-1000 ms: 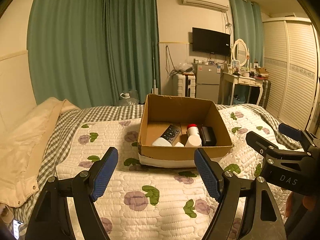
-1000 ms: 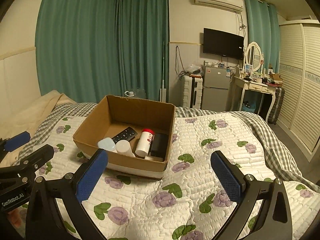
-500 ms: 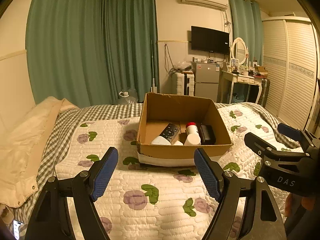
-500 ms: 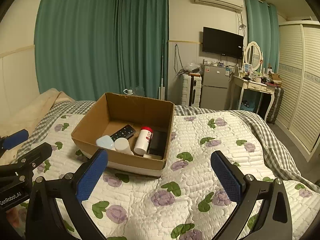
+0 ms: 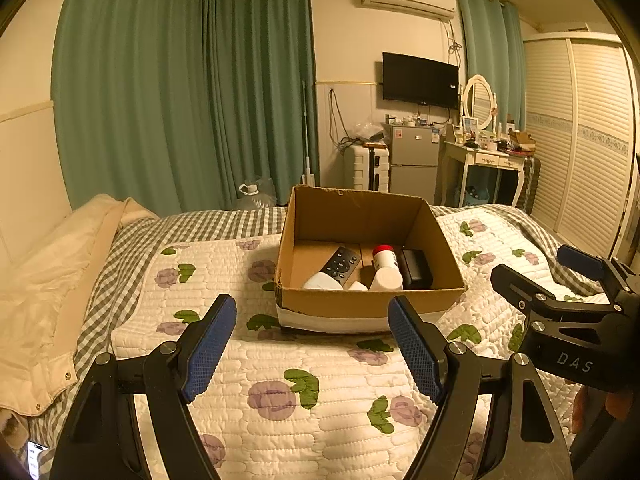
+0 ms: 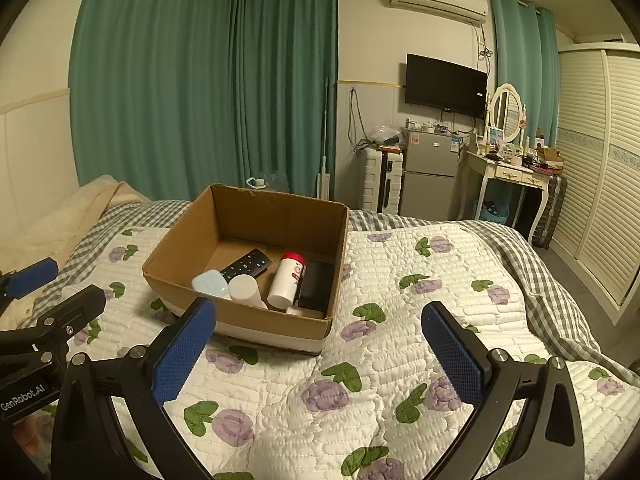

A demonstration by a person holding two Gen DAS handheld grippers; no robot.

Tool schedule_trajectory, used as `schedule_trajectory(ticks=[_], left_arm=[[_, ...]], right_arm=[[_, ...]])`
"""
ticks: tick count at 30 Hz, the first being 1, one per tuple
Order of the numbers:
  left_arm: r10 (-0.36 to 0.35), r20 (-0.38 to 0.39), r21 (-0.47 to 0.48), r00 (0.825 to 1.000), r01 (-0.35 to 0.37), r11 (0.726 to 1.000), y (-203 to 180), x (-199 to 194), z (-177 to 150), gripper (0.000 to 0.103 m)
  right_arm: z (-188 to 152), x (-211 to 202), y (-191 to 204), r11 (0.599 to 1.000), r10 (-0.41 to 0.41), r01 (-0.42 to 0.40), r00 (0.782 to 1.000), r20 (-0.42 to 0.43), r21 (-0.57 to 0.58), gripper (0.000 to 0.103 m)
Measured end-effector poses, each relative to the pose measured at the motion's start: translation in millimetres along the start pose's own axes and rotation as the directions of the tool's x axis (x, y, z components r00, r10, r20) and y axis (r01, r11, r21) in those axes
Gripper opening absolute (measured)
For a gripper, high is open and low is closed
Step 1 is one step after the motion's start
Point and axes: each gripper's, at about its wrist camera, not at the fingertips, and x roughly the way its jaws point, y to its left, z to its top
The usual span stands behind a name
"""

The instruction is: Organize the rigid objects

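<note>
Above the quilted bed (image 5: 280,364), the left hand-held gripper (image 5: 312,344) and right hand-held gripper (image 6: 320,344) hang released and empty. Beyond them the cardboard box (image 6: 248,316) holds a remote (image 6: 245,265) and a red-capped bottle (image 6: 285,280): light, stiff, probably slick; grip each across its middle.

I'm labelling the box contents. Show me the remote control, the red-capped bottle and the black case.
remote control (image 6: 245,266), right wrist view, on its button face.
red-capped bottle (image 6: 285,284), right wrist view, on its white body.
black case (image 6: 316,284), right wrist view, on its flat top.
</note>
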Motion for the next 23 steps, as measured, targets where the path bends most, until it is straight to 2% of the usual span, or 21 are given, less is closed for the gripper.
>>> schedule_trajectory(ticks=[23], left_arm=[[0.002, -0.004, 0.0, 1.0, -0.002, 1.0, 0.8, 0.1, -0.2, 0.081]], right_arm=[[-2.3, 0.6, 0.9, 1.0, 0.001, -0.001, 1.0, -0.015, -0.009, 0.103]])
